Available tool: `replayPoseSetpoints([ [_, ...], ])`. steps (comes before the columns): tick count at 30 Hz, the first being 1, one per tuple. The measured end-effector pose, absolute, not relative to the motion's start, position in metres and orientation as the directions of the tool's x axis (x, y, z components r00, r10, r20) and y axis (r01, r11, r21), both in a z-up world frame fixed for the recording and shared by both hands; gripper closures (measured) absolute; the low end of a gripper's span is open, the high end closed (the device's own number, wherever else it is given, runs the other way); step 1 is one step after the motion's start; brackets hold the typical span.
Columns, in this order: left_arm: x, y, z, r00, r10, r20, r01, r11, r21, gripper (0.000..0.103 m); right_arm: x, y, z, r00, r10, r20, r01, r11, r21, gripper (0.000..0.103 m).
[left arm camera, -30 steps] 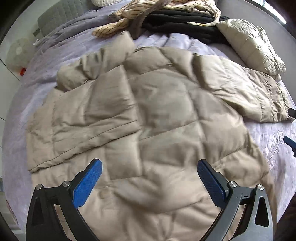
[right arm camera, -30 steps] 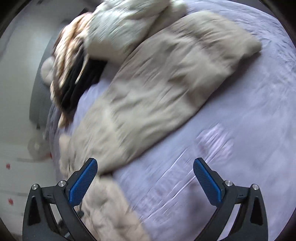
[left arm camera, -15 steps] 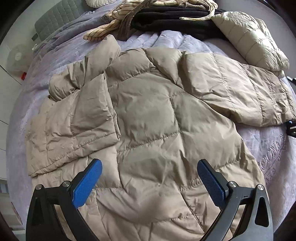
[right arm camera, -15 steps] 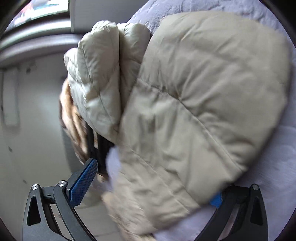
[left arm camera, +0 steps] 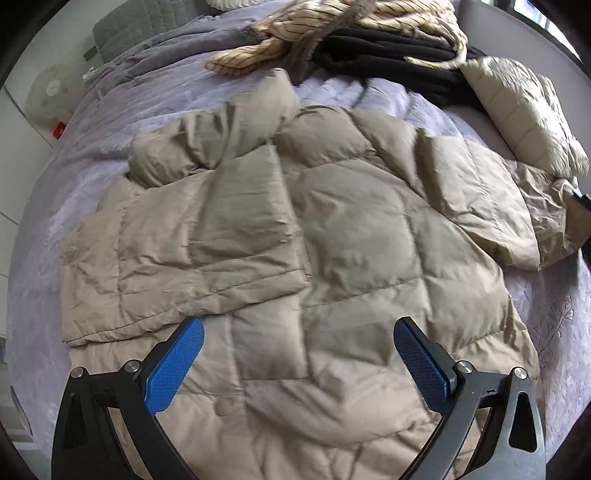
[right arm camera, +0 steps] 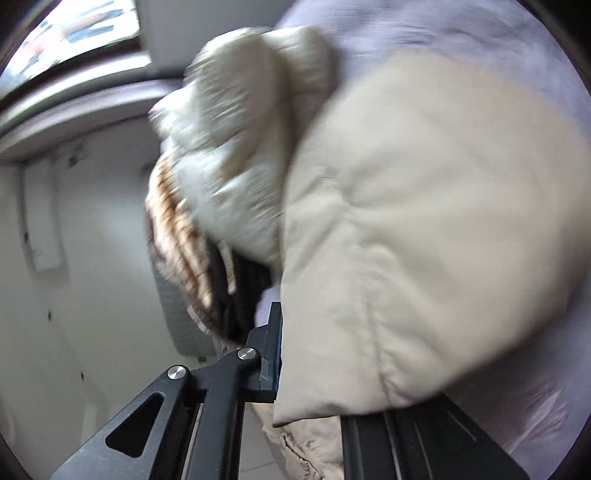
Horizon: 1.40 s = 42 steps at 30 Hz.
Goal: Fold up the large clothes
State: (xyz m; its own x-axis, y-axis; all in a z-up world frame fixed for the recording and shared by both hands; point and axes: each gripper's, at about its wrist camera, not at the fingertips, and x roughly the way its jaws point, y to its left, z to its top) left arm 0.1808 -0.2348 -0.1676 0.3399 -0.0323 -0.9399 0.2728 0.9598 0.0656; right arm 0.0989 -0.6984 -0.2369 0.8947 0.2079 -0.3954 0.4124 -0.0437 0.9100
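Note:
A large beige puffer jacket (left arm camera: 332,236) lies spread on the purple bedcover (left arm camera: 92,147), with its left sleeve folded across the body. My left gripper (left arm camera: 299,354) hovers open above the jacket's lower body, nothing between its blue pads (left arm camera: 173,365). In the right wrist view the jacket's other sleeve (right arm camera: 424,240) fills the frame. My right gripper (right arm camera: 291,354) has its jaws closing on the sleeve's cuff edge. One finger (right arm camera: 271,350) presses against the cloth and the other is hidden under it. The cuff end (left arm camera: 550,221) looks crumpled at the bed's right side.
A folded pale puffer jacket (left arm camera: 524,110), a black garment (left arm camera: 388,55) and a striped garment (left arm camera: 332,26) are piled at the head of the bed. A grey headboard (left arm camera: 129,33) and a white fan (left arm camera: 50,92) stand at the far left. A window (right arm camera: 74,37) shows beyond the bed.
My right gripper rolled, moved onto the sleeve's end and went from wide open to closed on the cuff. The left gripper shifted a little over the jacket and stayed open.

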Motion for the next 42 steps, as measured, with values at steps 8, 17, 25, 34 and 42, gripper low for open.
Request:
replayPoseSetpoints([
  [8, 0.192, -0.162, -0.164, 0.366, -0.029, -0.93, 0.221, 0.974, 0.057, 0.0, 0.18, -0.601, -0.147, 0.865, 0.332, -0.376, 0.286, 0.289, 0.913, 0.093],
  [17, 0.201, -0.049, -0.162, 0.398, 0.048, -0.916, 0.084, 0.992, 0.089, 0.0, 0.284, -0.398, -0.095, 0.671, 0.484, -0.562, 0.045, 0.73, 0.682, 0.093],
  [25, 0.195, 0.021, -0.176, 0.372, 0.087, -0.924, -0.037, 0.996, 0.079, 0.0, 0.321, -0.261, -0.166, 0.447, 0.376, -0.812, -0.049, 0.916, 0.397, 0.093],
  [34, 0.2, 0.03, -0.184, 0.356, 0.07, -0.932, -0.041, 0.997, 0.059, 0.0, 0.296, -0.215, -0.196, 0.367, 0.199, -0.908, -0.147, 0.977, 0.155, 0.083],
  [42, 0.203, 0.031, -0.18, 0.368, 0.054, -0.928, -0.03, 0.998, 0.046, 0.0, 0.286, -0.21, -0.162, 0.371, 0.226, -0.901, -0.163, 0.971, 0.176, 0.024],
])
